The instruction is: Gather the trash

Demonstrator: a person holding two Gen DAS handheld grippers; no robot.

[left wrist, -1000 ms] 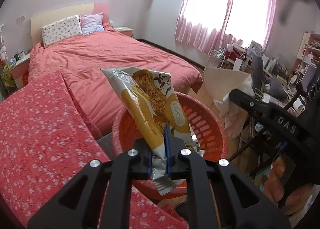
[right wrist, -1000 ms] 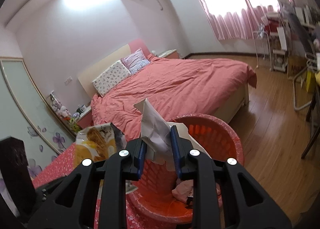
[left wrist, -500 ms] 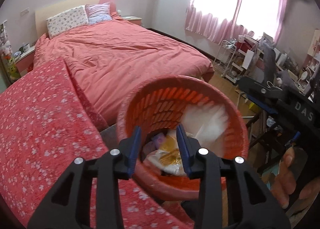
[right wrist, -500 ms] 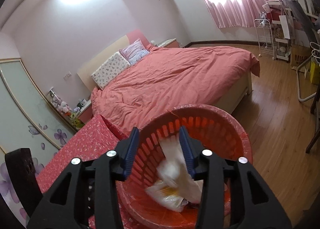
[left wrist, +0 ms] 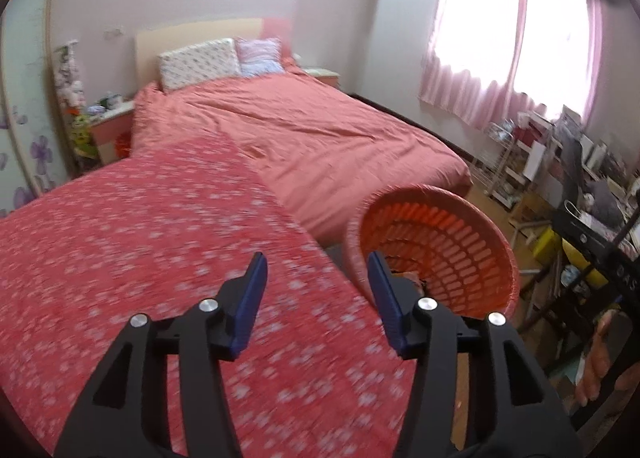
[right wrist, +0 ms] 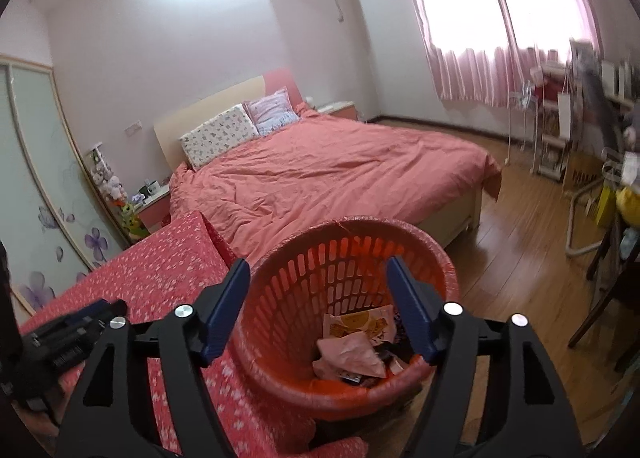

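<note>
An orange slatted basket point(right wrist: 352, 266) stands beside the red floral table. Inside it lie a yellow snack wrapper point(right wrist: 360, 325) and crumpled pinkish paper point(right wrist: 348, 354). My right gripper point(right wrist: 318, 298) hovers above the basket's near rim, its jaws opening and nothing between them. In the left wrist view the basket point(left wrist: 444, 254) sits to the right. My left gripper point(left wrist: 316, 286) is over the edge of the floral tablecloth point(left wrist: 140, 266), jaws opening and empty. The left gripper's body point(right wrist: 68, 342) shows at the lower left of the right wrist view.
A bed with a coral duvet point(right wrist: 328, 177) fills the room behind the basket. Wooden floor point(right wrist: 520, 258) lies to the right, with a cluttered desk and chair point(left wrist: 580, 193) under pink curtains. A person's hand point(left wrist: 604, 362) shows at the right edge.
Both grippers let go: the snack wrapper and the crumpled paper dropped into the basket. Both sets of jaws widened. The left gripper swung left, away from the basket and over the table.
</note>
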